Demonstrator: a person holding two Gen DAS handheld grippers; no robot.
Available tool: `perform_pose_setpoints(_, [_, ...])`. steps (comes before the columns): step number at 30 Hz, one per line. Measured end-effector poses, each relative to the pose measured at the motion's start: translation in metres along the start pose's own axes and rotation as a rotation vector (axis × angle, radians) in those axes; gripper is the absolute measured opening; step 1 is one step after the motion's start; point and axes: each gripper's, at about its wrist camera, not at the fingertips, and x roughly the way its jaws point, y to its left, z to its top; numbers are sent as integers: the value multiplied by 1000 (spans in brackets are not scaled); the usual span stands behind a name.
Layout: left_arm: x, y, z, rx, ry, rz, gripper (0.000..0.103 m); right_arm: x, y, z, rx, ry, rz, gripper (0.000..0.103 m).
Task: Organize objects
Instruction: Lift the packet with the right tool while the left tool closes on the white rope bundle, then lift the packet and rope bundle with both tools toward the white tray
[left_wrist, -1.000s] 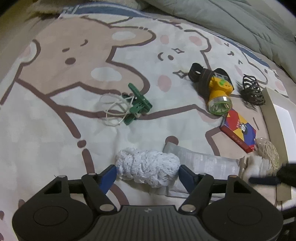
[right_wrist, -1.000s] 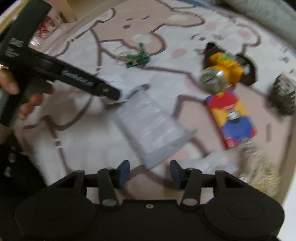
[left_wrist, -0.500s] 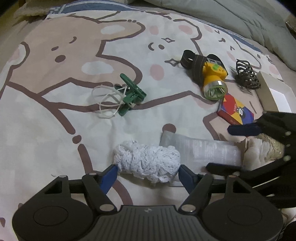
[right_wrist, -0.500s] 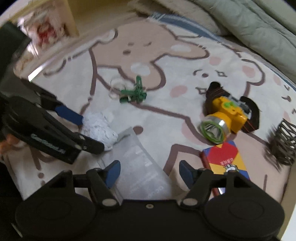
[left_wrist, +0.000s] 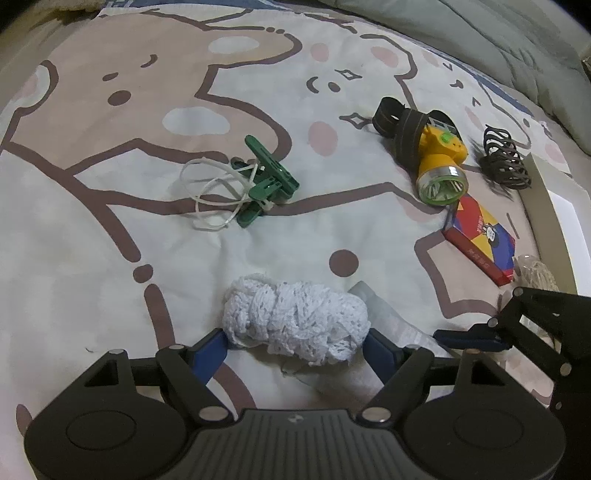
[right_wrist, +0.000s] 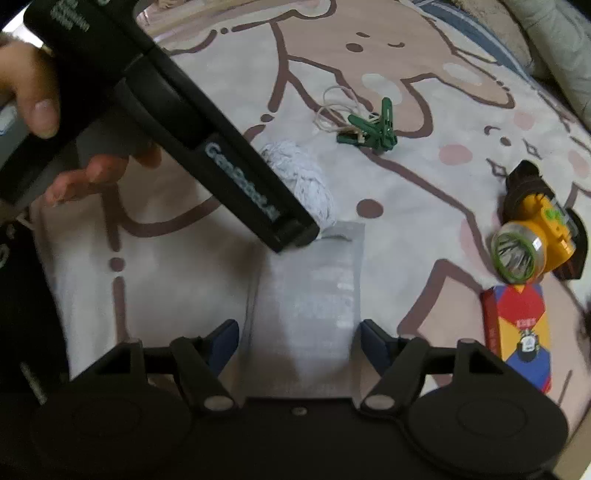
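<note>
The left gripper (left_wrist: 295, 341), low in its frame, has its fingers wide apart on either side of the white yarn (left_wrist: 295, 319) lying on the bed (left_wrist: 110, 240). The right gripper (right_wrist: 299, 341) is spread as widely around a grey pouch (right_wrist: 314, 295), whose near end is blurred and cut off by the gripper body.

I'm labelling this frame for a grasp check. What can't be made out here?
- Whether the left gripper squeezes the white lace bundle: contact hidden behind it, left wrist view.
- Print on the grey pouch: blurred, right wrist view.
- Cream netted item: partly covered by the right gripper, left wrist view.
</note>
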Motion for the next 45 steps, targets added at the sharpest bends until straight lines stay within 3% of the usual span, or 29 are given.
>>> perform_pose_setpoints(6, [2,2,3,-13,19,-14,77,6,13,-2,-43,34,-65,63])
perform_pose_setpoints(12, [-14,3,8,-53,-28,-36,66,1,3,-4,24,35,-64,57])
perform_pose_setpoints(18, [-27,5,11,-74,-77,-36,64,-7,-10,-2,109,16,-126,57])
perform_pose_setpoints(20, [-27,8,11,-89,-85,-27,68,-10,-16,-2,150,7,-142,57])
perform_pose_setpoints(23, [-21,12,14,-106,-61,-20,91,-18,-27,-2,217,-12,-159,57])
perform_pose_setpoints(34, [-11,7,32,-210,-111,-12,93,-50,-48,-12,356,-75,-212,57])
perform_pose_setpoints(41, [7,-12,41,-106,-107,116,93,-69,-58,-21,415,-123,-232,57])
perform_pose_setpoints(45, [12,-10,43,-126,-104,124,88,-73,-65,-26,432,-135,-234,57])
